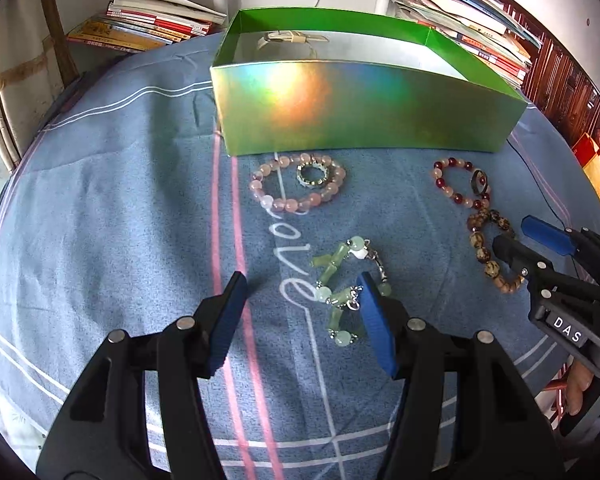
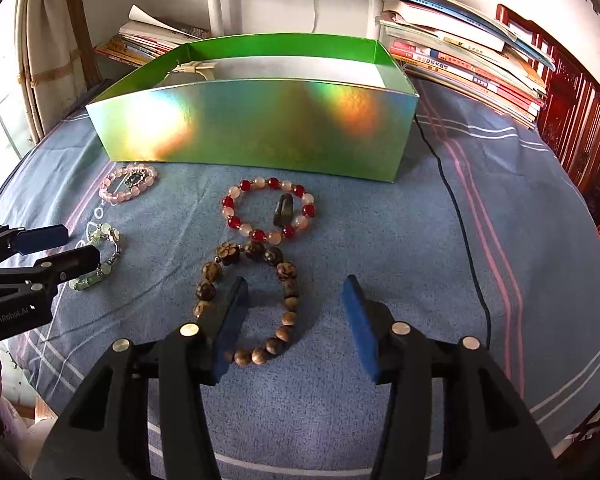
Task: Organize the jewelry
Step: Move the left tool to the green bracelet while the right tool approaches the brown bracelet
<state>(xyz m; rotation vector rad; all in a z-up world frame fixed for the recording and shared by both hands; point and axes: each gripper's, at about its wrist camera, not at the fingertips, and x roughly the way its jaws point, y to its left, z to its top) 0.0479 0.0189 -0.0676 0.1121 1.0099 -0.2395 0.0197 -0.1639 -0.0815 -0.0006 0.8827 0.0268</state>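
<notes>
Both tongs gape: the left gripper point(image 1: 300, 312) partly hides the green bracelet point(image 1: 342, 284), the right gripper point(image 2: 296, 312) covers part of the brown bead bracelet point(image 2: 256, 300), while the green box point(image 2: 260, 124) wall conceals most of its contents.

A lived-in home room: ahead of the hand-held gripper, past a blue striped cloth point(image 2: 440, 240), stacked books point(image 2: 472, 68) lean against a white wall, with carved red wooden furniture point(image 2: 580, 112) to the right.

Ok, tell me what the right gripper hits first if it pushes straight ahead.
Probably the brown wooden-bead bracelet lying between the open right gripper fingers; beyond it the red-and-white bead bracelet, then the shiny green box. Height is unclear.
</notes>
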